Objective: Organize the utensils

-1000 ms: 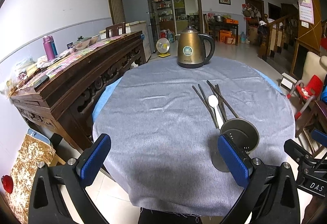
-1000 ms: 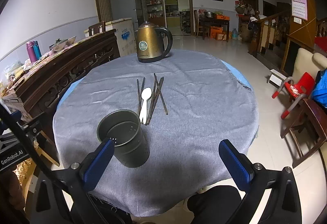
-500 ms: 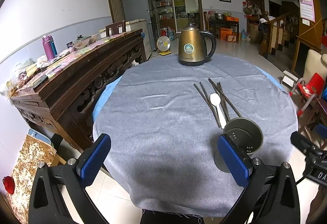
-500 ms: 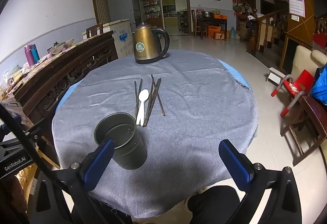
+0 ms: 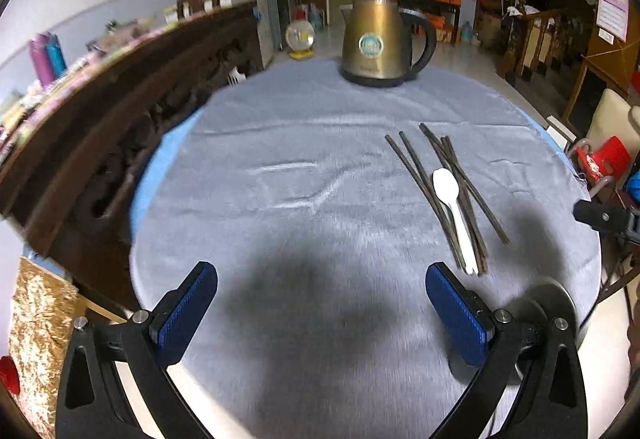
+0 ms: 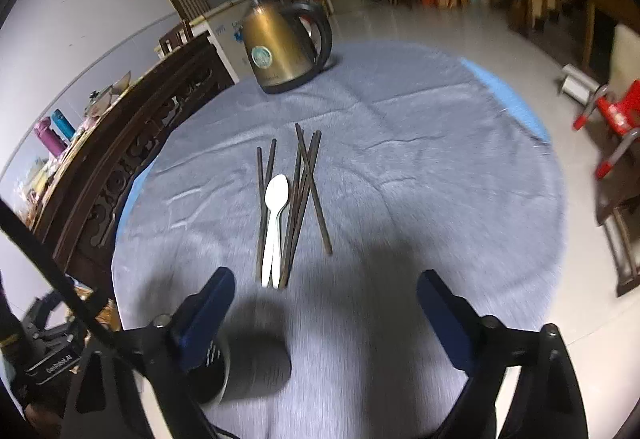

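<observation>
Several dark chopsticks [image 5: 438, 183] [image 6: 298, 199] and a white plastic spoon [image 5: 454, 211] [image 6: 274, 221] lie together on the grey tablecloth [image 5: 312, 207] [image 6: 400, 167]. A dark metal utensil cup [image 5: 554, 305] [image 6: 240, 369] stands near the table's front edge, partly hidden behind a finger in each view. My left gripper [image 5: 322, 313] is open and empty over the cloth, left of the cup. My right gripper [image 6: 326, 319] is open and empty, just short of the utensils' near ends, with the cup at its left finger.
A brass kettle [image 5: 380, 43] [image 6: 286, 49] stands at the table's far side. A dark carved sideboard [image 5: 100, 111] [image 6: 120, 143] runs along the left. A red child's chair [image 5: 600, 159] [image 6: 614, 115] stands on the floor to the right.
Both grippers have moved forward and lower over the table. The utensils now look closer, and the cup has slid to the bottom edge of each view. Nothing was picked up.
</observation>
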Demonstrator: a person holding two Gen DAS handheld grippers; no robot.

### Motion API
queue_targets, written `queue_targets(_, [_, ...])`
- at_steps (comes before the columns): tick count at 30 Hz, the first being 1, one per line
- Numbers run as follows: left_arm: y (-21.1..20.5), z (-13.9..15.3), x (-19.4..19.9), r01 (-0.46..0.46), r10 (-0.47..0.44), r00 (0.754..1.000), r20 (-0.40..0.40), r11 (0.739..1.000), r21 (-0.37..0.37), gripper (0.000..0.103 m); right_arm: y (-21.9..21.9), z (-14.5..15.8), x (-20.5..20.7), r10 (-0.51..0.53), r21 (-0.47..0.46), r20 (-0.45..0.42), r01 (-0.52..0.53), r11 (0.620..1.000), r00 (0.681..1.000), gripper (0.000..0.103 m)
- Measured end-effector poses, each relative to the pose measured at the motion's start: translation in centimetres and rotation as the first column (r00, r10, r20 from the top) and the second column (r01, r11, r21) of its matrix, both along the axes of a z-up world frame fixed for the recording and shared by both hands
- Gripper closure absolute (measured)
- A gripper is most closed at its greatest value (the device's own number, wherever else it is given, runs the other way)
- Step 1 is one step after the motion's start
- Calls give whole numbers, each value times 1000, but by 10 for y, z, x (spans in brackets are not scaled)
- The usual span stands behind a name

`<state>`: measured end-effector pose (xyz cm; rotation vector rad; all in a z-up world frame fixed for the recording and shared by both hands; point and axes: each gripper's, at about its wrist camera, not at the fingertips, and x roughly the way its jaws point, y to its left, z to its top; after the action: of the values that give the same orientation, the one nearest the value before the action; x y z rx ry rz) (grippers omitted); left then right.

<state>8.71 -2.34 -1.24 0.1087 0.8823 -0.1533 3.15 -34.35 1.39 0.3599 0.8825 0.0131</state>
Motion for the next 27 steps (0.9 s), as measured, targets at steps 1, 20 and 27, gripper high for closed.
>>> queue_targets(1, [-2, -4, 12, 7, -7, 1000, -16, 1000, -6, 0, -3, -4, 12, 6, 11, -10, -6, 1000, 1000, 20])
queue_targets(20, [-46, -61, 175, 52, -83, 974, -210, 987, -152, 31, 13, -62, 269, 202, 131, -136, -184, 974, 970, 62])
queue_targets(27, [-68, -70, 207, 61, -105, 968, -230, 980, -190, 37, 17, -81, 308, 196, 177, -189, -163, 971, 962, 79])
